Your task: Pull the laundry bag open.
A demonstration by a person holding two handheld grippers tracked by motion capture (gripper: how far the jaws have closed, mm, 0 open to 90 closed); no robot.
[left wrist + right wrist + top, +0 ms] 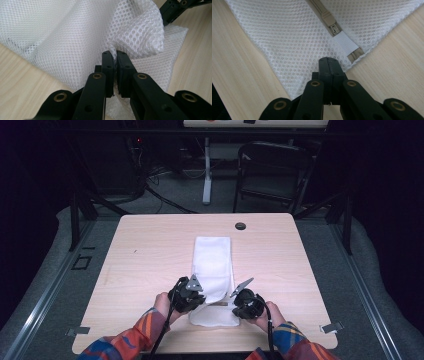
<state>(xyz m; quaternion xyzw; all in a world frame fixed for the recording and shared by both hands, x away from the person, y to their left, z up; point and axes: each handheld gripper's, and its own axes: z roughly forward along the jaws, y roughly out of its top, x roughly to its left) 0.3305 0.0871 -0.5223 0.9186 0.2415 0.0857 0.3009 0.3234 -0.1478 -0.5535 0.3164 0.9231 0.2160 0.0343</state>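
My left claw (115, 55) pinches a fold of the white mesh zippered laundry bag (213, 265); my right claw (329, 62), closed, grips its near edge.

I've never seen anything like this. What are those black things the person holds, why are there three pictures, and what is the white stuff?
No robot here: a person at a wooden table holds a hand-held clamp in each hand, the left tool and the right tool. One picture looks down from above; the other two come from small cameras riding on each tool, looking along its two black jaws. The white stuff is a mesh bag with a beige zipper, lying folded on the table. The left tool has its jaws shut on a fold of mesh. The right tool has its jaws closed at the bag's edge near the zipper's end.
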